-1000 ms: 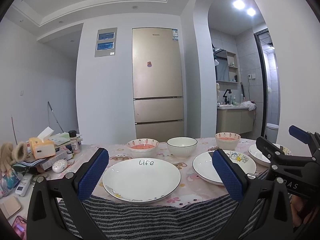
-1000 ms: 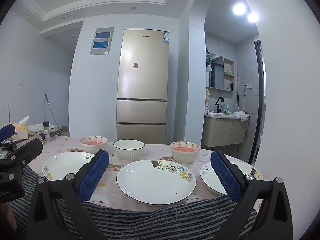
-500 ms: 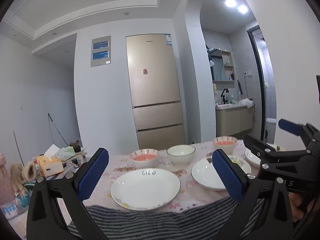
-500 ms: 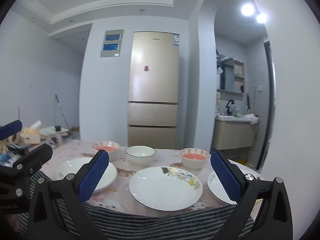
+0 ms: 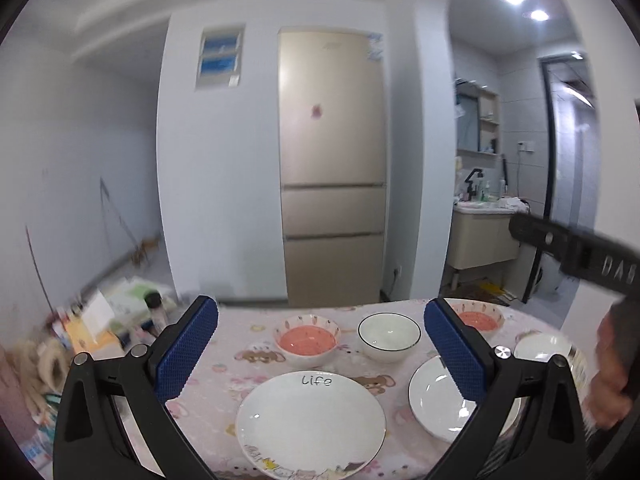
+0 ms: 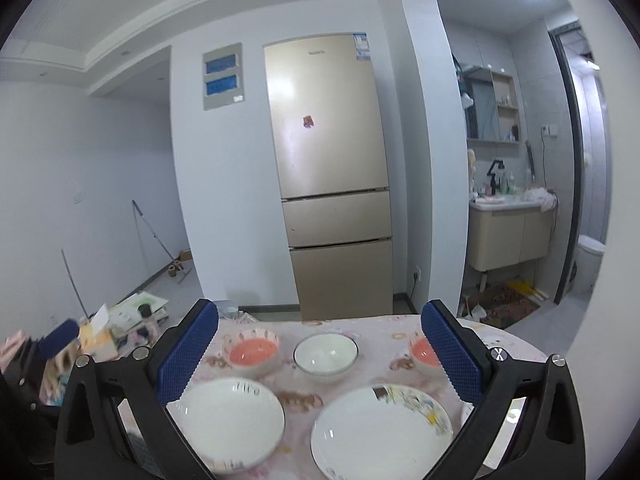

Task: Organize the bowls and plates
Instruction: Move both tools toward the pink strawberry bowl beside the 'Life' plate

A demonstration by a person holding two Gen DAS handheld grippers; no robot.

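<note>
A white plate marked "Life" (image 5: 310, 418) (image 6: 228, 420) lies nearest on the pink cartoon tablecloth (image 5: 240, 354). Right of it lies a cartoon plate (image 5: 436, 400) (image 6: 380, 430), and a third plate (image 5: 542, 348) sits at the far right. Behind them stand a pink-inside bowl (image 5: 307, 339) (image 6: 254, 350), a white bowl (image 5: 389, 336) (image 6: 326, 354) and a second pink-inside bowl (image 5: 478, 320) (image 6: 424, 354). My left gripper (image 5: 320, 340) hovers open above the "Life" plate. My right gripper (image 6: 318, 344) is open above the plates, holding nothing.
A gold fridge (image 5: 332, 168) stands behind the table. Clutter with a tissue box (image 6: 98, 334) and a bottle (image 5: 156, 312) fills the left side. A person's hand (image 5: 612, 384) holds the other gripper's black body (image 5: 576, 250) at the right. A bathroom vanity (image 6: 508, 236) is beyond.
Both grippers have risen and tilted down, so the table is seen more from above. The right gripper's body now crosses higher in the left wrist view.
</note>
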